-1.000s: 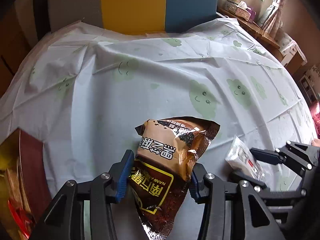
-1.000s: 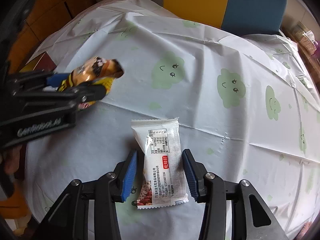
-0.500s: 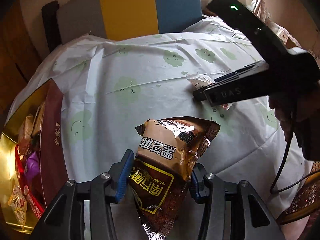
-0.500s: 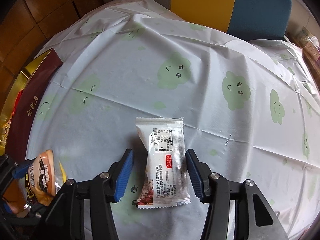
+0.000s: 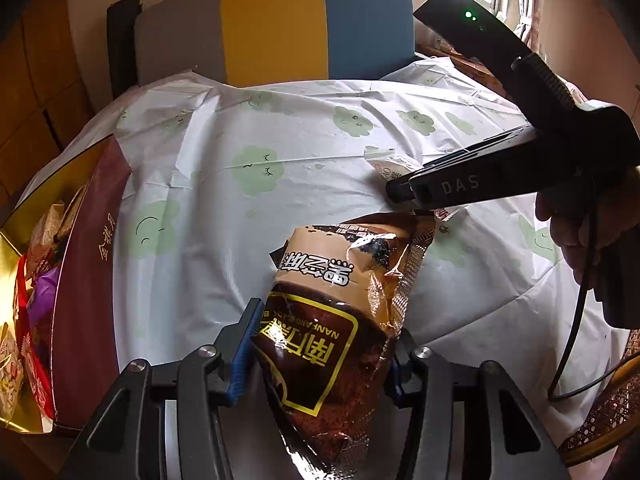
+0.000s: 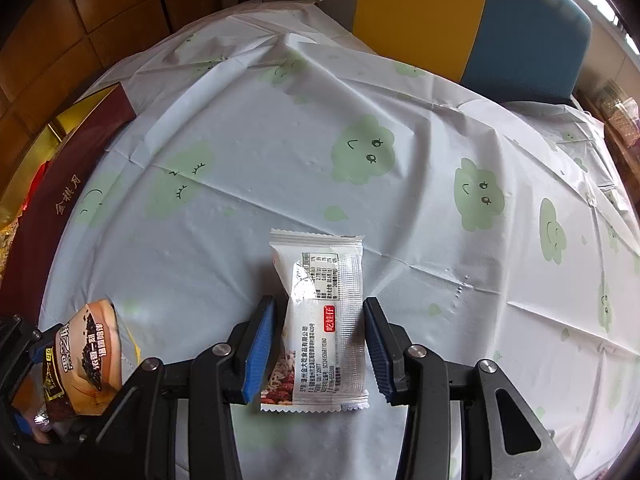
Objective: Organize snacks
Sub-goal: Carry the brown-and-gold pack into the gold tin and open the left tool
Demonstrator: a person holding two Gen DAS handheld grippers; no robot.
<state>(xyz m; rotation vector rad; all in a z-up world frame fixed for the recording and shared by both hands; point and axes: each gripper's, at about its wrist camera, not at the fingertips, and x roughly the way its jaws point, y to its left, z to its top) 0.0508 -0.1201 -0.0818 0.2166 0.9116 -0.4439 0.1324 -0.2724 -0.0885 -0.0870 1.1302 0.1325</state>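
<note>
My left gripper (image 5: 320,344) is shut on a brown and tan snack packet (image 5: 340,304) and holds it above the table; it also shows in the right wrist view (image 6: 80,356) at lower left. My right gripper (image 6: 320,340) is open, its blue pads on either side of a white snack packet (image 6: 320,320) that lies flat on the tablecloth. The pads stand slightly apart from the packet. In the left wrist view the right gripper's black body hides most of the white packet (image 5: 390,164).
A dark red and gold box (image 5: 86,264) holding several snacks sits at the table's left edge; it also shows in the right wrist view (image 6: 60,188). A white tablecloth with green clouds (image 6: 360,152) covers the table. A grey, yellow and blue chair (image 5: 272,24) stands behind it.
My left gripper has carried the brown packet leftward, toward the red box. My right gripper has stayed around the white packet and opened a little wider.
</note>
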